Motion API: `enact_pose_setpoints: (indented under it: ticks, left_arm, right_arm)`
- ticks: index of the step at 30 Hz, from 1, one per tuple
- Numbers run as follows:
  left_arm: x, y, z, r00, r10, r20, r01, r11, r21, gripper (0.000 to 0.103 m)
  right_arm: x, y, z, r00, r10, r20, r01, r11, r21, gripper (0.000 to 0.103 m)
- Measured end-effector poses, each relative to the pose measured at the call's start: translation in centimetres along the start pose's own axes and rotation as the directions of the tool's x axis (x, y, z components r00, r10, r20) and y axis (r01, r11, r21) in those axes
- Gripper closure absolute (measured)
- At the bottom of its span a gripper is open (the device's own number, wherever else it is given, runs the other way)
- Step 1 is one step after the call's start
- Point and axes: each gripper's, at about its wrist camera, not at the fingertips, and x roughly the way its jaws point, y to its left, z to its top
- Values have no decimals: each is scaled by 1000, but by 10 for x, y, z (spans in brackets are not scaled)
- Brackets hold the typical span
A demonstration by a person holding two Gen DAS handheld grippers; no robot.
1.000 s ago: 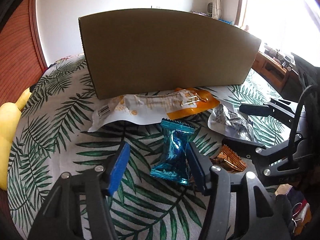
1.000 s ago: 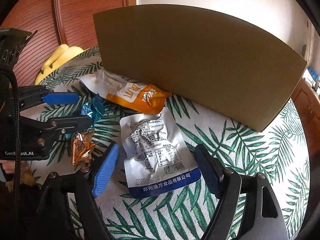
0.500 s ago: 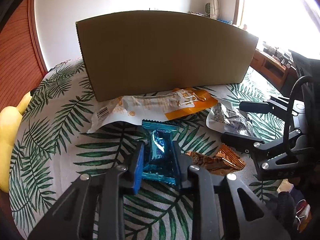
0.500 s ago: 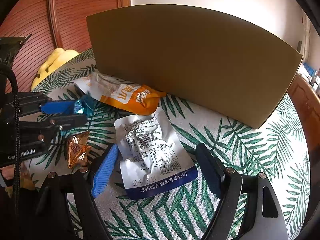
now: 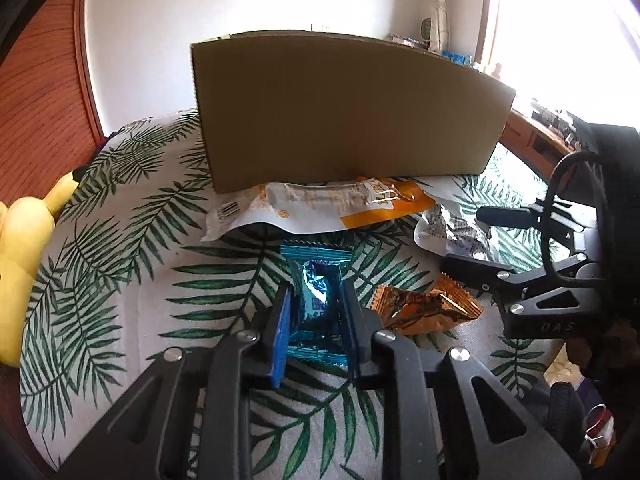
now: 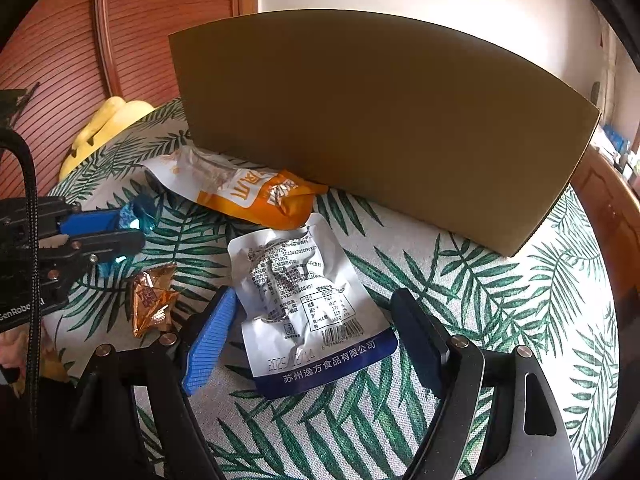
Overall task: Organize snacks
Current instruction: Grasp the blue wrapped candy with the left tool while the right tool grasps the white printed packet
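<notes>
Left gripper (image 5: 316, 312): closed on the crinkled blue foil snack packet (image 5: 316, 300), blue pads pressed to both its sides
Blue packet position: low over the palm-leaf printed cloth (image 5: 120, 280), in front of the tall brown cardboard box (image 5: 344, 112); contact with the cloth cannot be confirmed
Blue packet long axis: runs along the fingers, pointing toward the box
Key relation: the box wall stands beyond and above the held packet; the left hand is nearer it than the right, so the packet probably has to rise over the rim
Right gripper (image 6: 316, 340): jaws apart, straddling the flat white-and-blue printed pouch (image 6: 308, 300), pads not touching it
Other snacks: orange-and-white long pouch (image 5: 320, 204) against the box base; small orange-gold foil sachet (image 5: 424, 308) just right of the left gripper
Legible text: white pouch reads "苏州逸方食品有限公司", with a date beginning 2025 and a barcode; left gripper body reads "GenRobo", remainder hidden
</notes>
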Motion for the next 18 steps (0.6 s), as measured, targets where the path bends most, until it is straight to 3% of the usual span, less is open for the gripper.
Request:
enact_pose_setpoints:
  ticks: [18]
  left_arm:
    - [-26,-11,-4,997,-46,57,48,998,-30,82]
  right_arm:
    - [0,-1,0,1000,8,4,-8,1000,0,25]
